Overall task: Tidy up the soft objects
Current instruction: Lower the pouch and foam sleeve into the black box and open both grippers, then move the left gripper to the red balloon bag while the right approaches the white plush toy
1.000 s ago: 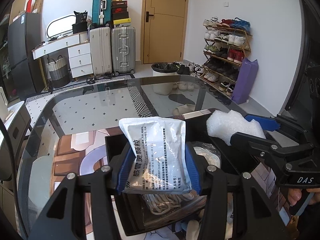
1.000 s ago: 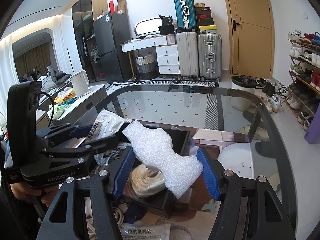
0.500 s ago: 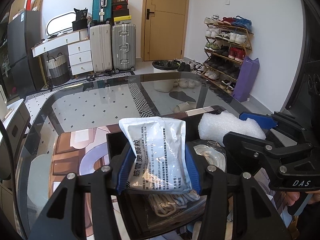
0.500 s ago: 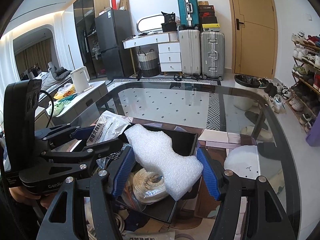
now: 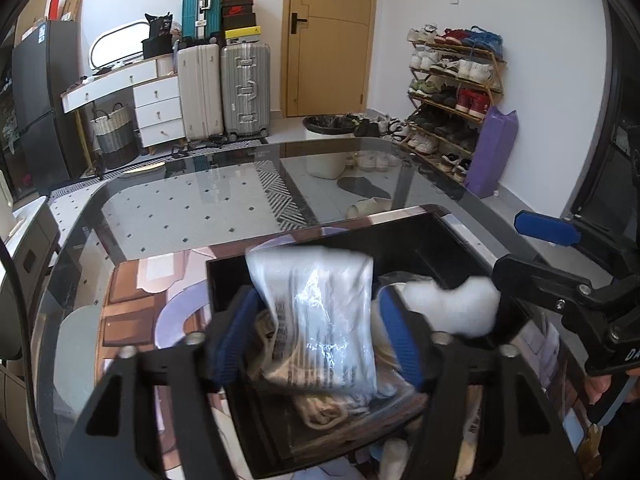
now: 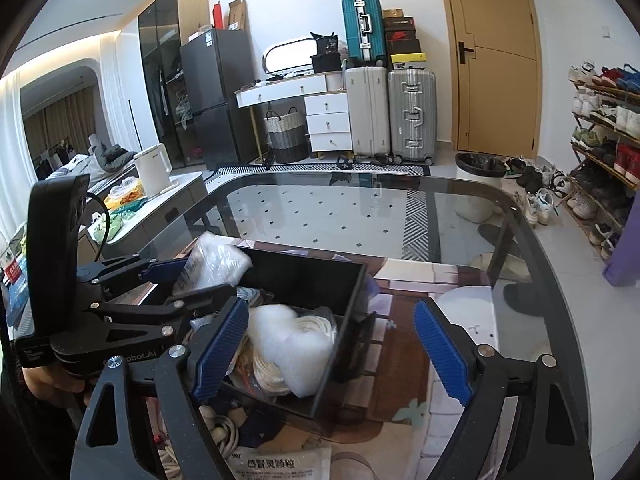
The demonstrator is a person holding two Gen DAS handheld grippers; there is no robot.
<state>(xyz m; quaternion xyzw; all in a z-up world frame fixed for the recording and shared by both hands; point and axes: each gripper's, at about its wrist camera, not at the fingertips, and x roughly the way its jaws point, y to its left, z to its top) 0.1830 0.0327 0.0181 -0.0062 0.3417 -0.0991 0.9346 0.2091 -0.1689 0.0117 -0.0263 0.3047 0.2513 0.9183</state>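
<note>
We look down into the black bin (image 5: 424,240) on the glass table (image 5: 192,208), and everything here reads from that bin. Our left gripper (image 5: 316,340) hangs over the bin's near half with its blue pads set apart to either side of the silver pouch (image 5: 320,320); the picture is blurred there, so we cannot tell whether the pads grip the pouch or only flank it. The pouch stands on end, long axis running from the near rim toward the far wall, its top edge tipped toward the far wall, printed lines running lengthwise. Under it in the bin lie a pale rope coil (image 5: 320,416) and clear bags. Over to the right view: our right gripper (image 6: 324,352) is spread wide, pads well apart, holding nothing. One pad sits over the bin's inside, the other out past the bin's right wall above the patterned mat (image 6: 408,392). Between them, nearer the left pad, the white foam piece (image 6: 292,348) lies in the bin on a coil of cord (image 6: 316,328), close against the right wall, its long axis running roughly from the near rim toward the far wall. A second printed pouch (image 6: 276,464) lies flat on the table just outside the near rim.
</note>
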